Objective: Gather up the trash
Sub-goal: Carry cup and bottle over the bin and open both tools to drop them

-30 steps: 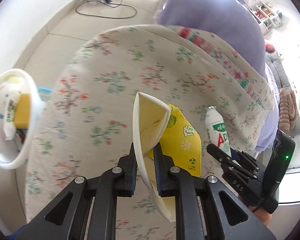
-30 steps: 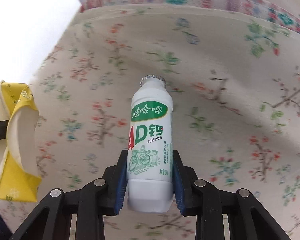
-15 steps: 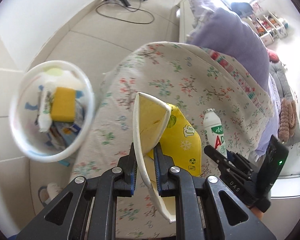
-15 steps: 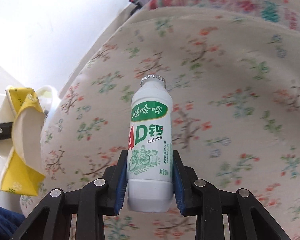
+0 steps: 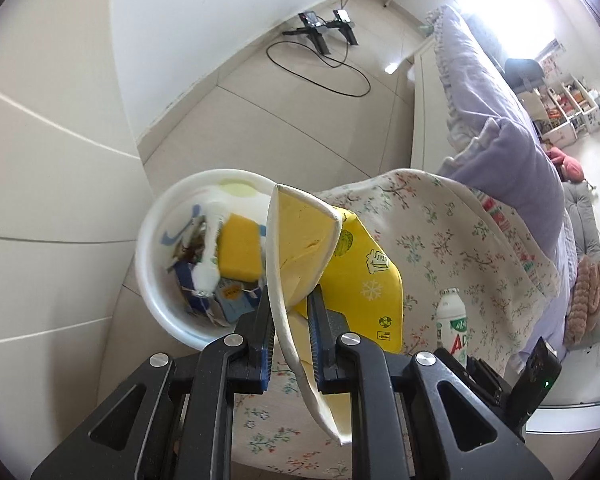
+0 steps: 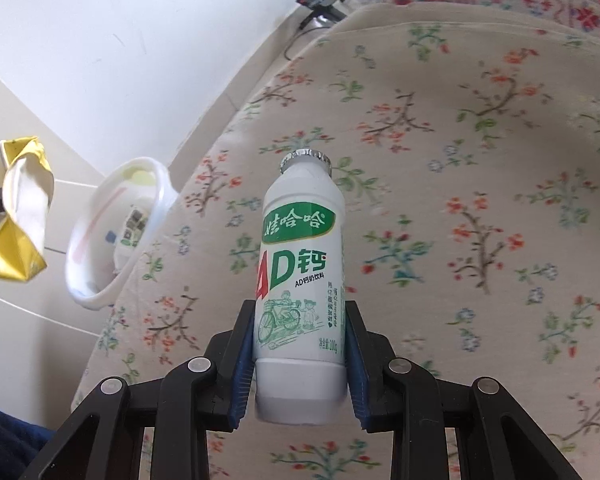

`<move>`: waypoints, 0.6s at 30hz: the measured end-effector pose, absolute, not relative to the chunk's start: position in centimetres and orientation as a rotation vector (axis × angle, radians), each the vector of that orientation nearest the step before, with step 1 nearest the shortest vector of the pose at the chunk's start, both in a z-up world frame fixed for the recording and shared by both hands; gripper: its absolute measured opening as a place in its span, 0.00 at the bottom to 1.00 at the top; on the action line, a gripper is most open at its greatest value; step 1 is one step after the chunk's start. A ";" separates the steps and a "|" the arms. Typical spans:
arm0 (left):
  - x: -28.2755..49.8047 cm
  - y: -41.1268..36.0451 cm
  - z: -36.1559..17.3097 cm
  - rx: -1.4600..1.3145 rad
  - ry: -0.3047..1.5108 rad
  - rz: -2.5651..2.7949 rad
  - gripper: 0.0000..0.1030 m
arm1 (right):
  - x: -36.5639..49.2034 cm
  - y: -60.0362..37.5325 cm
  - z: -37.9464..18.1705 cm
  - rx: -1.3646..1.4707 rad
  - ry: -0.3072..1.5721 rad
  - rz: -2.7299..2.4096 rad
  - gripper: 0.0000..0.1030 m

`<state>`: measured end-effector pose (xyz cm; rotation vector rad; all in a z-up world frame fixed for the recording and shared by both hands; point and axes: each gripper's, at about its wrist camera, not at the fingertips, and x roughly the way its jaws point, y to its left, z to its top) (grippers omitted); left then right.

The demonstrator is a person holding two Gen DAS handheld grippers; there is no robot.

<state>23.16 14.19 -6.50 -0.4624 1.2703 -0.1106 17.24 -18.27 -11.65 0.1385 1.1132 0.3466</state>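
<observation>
Left wrist view: the left hand-held gripper (image 5: 292, 344) pinches a crumpled yellow-and-white paper cup (image 5: 312, 256) beside the round white plastic bin (image 5: 156, 216) at frame centre, likely for dropping. Right hand-held gripper (image 6: 300, 360) clamps a white plastic drink bottle (image 6: 300, 280).

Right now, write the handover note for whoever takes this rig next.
Left gripper: shut on a crushed yellow carton, held near the white bin.
Right gripper: shut on a small white AD drink bottle, above the floral cover.
Bin stands on the floor beside the covered furniture; it already holds a yellow sponge, a white bottle and wrappers.
Done: both pieces picked up.
Left: release the carton into the bin, then probably bring the bottle over and drop it too.
</observation>
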 end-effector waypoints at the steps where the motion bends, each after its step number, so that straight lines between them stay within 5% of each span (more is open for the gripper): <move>1: 23.3 14.6 -6.7 -0.465 1.276 -0.106 0.16 | 17.0 -18.1 -11.3 0.141 1.111 0.356 0.34; 18: 26.0 16.2 -9.3 -0.289 1.335 -0.041 0.16 | 17.8 -7.6 -12.2 0.242 1.137 0.541 0.34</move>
